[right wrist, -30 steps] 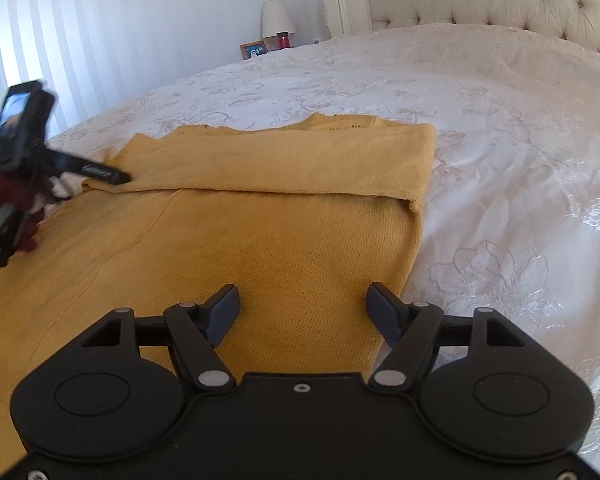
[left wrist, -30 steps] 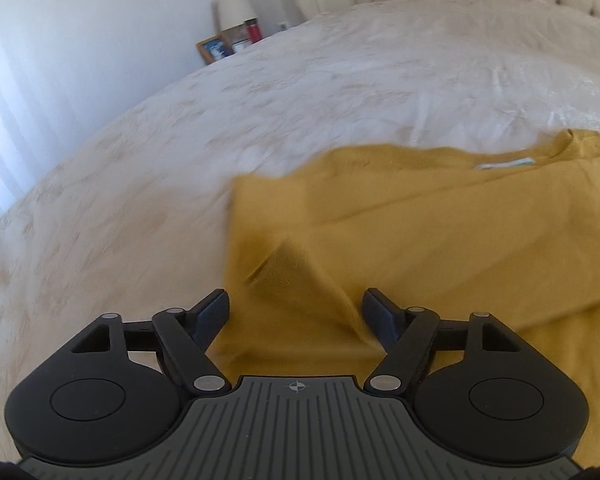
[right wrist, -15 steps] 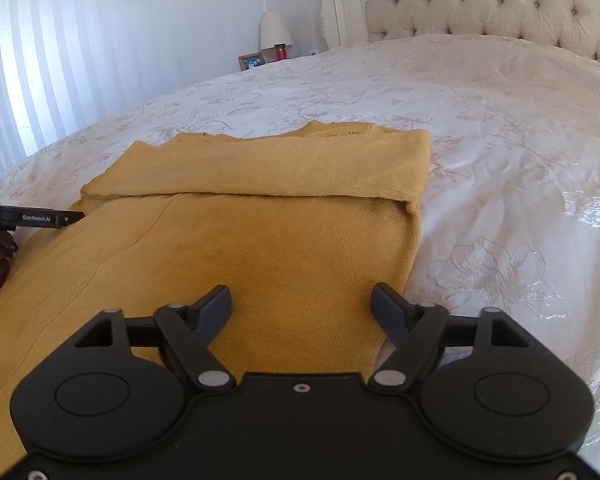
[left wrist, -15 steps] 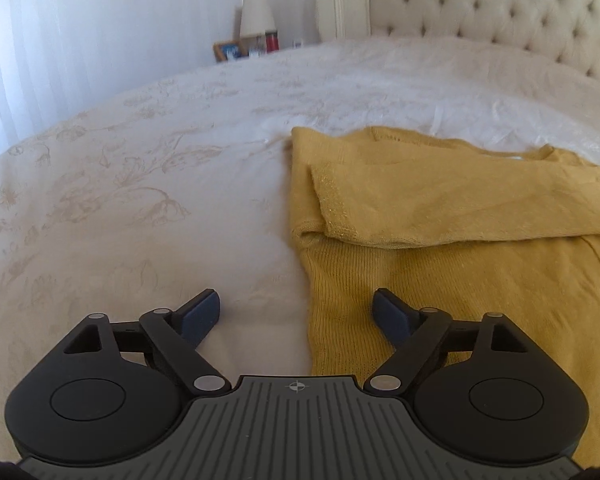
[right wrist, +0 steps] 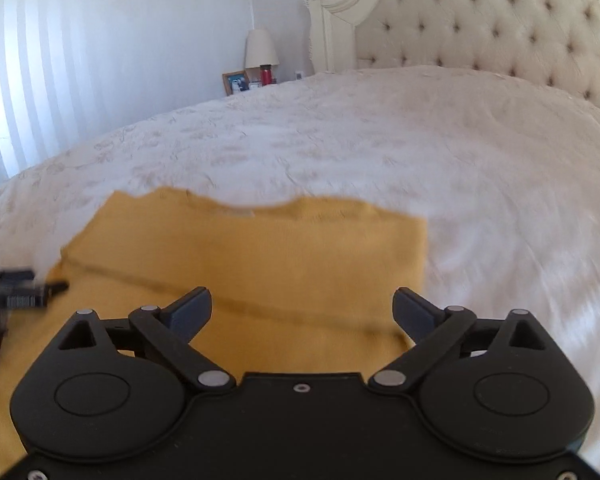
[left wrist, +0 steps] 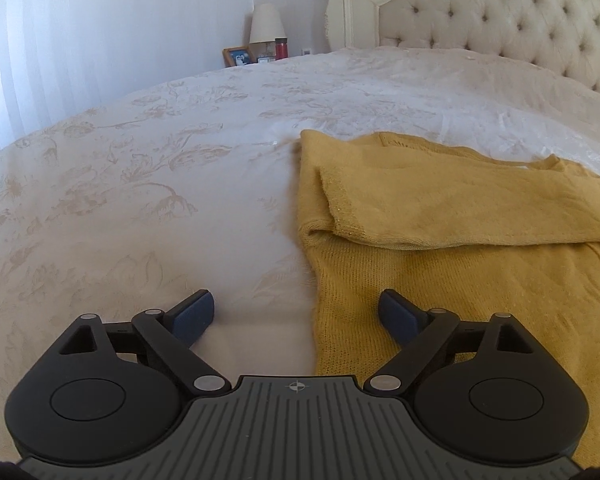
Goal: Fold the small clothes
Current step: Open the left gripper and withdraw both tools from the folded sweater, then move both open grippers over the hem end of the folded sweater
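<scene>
Mustard knit filled the space ahead of both tools. Left gripper (left wrist: pixel 296 314): jaws spread wide and released, nothing between them; its left finger was over bare bedspread (left wrist: pixel 140 208), its right finger over the sweater (left wrist: pixel 480 248), so the garment's left edge ran between the two. Whether the fingers touched the cloth could not be told. Right gripper (right wrist: pixel 302 312): jaws likewise apart and empty, over the sweater (right wrist: pixel 260 256), with the garment's right edge just beside the right finger.

Sweater lay flat on the bed, one sleeve folded across the chest. In the left wrist view its right part ran off the frame; its lower part was hidden behind the gripper body in both views. The right wrist view was motion-blurred: knit texture and neckline indistinct. A dark blurred object at that view's left edge looked like part of the left gripper (right wrist: pixel 16 290), cut off by the frame.

Further out: tufted headboard (left wrist: pixel 500 20), lamp (left wrist: pixel 266 24), picture frame (left wrist: pixel 238 56), red container (left wrist: pixel 281 48), small and not legible.
</scene>
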Demonstrator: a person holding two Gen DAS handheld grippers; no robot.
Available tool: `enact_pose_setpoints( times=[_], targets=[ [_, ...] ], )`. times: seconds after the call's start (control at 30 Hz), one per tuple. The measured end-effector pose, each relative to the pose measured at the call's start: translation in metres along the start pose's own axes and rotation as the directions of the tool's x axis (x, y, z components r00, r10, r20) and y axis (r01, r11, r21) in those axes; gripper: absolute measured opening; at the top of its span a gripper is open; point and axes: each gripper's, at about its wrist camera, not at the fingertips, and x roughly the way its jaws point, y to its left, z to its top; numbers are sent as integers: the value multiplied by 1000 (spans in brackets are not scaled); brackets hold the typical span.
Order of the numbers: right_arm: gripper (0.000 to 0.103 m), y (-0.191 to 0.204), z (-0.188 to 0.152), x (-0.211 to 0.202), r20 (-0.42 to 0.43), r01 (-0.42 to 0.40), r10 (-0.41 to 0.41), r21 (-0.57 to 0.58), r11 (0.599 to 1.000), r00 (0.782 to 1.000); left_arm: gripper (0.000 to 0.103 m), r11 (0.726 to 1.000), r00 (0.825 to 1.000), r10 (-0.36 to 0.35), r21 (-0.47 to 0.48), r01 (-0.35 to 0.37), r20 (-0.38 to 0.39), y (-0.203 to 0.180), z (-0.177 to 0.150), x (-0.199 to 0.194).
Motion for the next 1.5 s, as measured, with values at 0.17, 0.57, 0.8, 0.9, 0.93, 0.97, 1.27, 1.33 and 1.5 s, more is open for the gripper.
enact_pose_setpoints(
  times=[0.17, 0.57, 0.8, 0.9, 0.93, 0.97, 1.27, 1.33, 1.5],
  targets=[
    [98, 5, 23, 58, -39, -8, 12, 82, 997, 999, 91, 1000, 1000, 11, 11, -11, 2, -2, -1, 0],
    [96, -38, -6, 95, -152, 206, -183, 147, 968, 971, 91, 1000, 1000, 6, -1, -6, -2, -1, -1, 2],
    [97, -49, -7, 46, -129, 294, -272, 195, 936, 953, 92, 1000, 1000, 10, 4, -10, -8, -1, 0, 3],
    [97, -39, -17, 7, -102, 233, -215, 219, 948, 971, 93, 1000, 1000, 9, 4, -8, -12, -1, 1, 4],
    [98, -35, -22, -6, -102, 213, -195, 219, 952, 976, 93, 1000, 1000, 6, 2, -6, -14, 0, 1, 4],
    [98, -31, -27, -17, -107, 195, -175, 217, 956, 979, 93, 1000, 1000, 3, 0, -3, -17, 1, 1, 4],
    [99, 14, -83, -88, -199, 157, -119, 187, 970, 973, 93, 1000, 997, 0, 16, 1, -72, 0, 8, 2],
    [99, 21, -94, -95, -215, 163, -123, 180, 970, 969, 93, 1000, 995, -16, 12, 17, -97, 2, 6, -7],
    [101, 30, -120, -104, -276, 154, -96, 197, 968, 956, 93, 997, 989, -75, 19, 78, -128, 9, -17, -45]
  ],
)
